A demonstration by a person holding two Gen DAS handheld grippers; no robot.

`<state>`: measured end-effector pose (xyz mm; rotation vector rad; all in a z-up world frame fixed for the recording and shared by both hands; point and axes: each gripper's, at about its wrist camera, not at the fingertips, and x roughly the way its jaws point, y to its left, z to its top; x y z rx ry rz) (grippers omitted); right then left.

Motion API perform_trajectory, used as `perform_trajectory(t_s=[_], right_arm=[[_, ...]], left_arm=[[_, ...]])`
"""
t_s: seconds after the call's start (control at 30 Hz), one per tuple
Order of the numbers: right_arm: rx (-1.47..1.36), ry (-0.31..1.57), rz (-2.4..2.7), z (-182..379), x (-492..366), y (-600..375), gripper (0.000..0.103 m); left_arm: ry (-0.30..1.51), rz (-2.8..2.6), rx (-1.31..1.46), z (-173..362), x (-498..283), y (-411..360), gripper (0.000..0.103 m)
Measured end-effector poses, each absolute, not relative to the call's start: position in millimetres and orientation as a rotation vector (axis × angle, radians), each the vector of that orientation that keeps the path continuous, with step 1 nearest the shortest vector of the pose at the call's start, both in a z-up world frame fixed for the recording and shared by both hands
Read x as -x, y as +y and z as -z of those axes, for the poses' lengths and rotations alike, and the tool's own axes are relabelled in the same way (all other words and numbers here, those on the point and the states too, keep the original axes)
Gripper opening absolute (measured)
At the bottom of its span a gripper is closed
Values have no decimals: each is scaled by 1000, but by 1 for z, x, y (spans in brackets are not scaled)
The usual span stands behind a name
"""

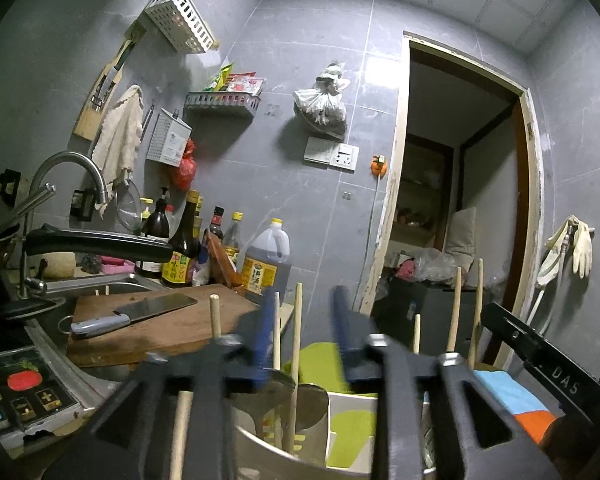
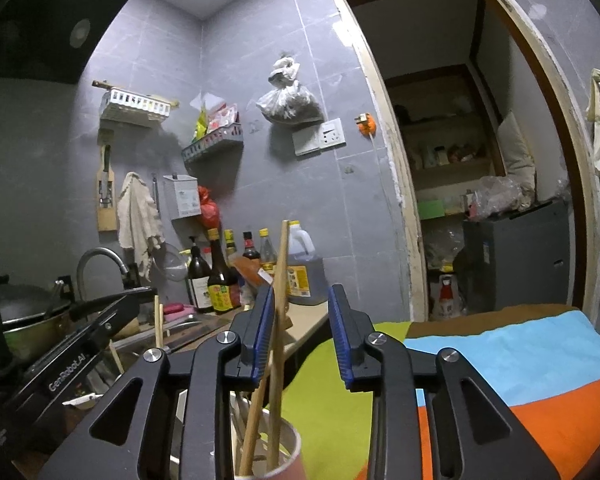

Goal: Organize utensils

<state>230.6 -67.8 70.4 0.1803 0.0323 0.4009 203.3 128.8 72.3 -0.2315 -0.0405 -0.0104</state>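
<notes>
Two grippers are hanging over a striped cloth (image 2: 520,364). The left gripper (image 1: 300,336) is gaping wide over a steel holder (image 1: 276,444) where spoons and chopsticks (image 1: 296,344) are standing. The right gripper (image 2: 302,336), jaws apart, is hovering over a paper cup (image 2: 290,460) of chopsticks (image 2: 278,320) (one leaning against its left pad).

Left gripper (image 1: 300,320): blue fingertips motion-blurred.
Steel utensil holder (image 1: 268,452): base cut off by the bottom edge; gripper frame hides its left side.
Wooden chopsticks (image 2: 278,320): lower ends hidden inside the pink-rimmed paper cup (image 2: 292,456), itself cut off at the bottom edge.
Bottle labels: too small to read.
</notes>
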Motion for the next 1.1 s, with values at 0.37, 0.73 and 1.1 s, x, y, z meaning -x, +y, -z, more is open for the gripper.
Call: perform_trajectory(t_s=[0.37, 0.73, 1.1], right_arm=[[-190, 29, -375, -71, -212, -88, 50], [-182, 54, -345, -72, -191, -107, 79], [-184, 57, -342, -78, -143, -144, 99]], left_arm=[[-7, -4, 260, -69, -192, 133, 54], [32, 63, 256, -67, -174, 119, 79], [114, 184, 295, -80, -145, 97, 92]])
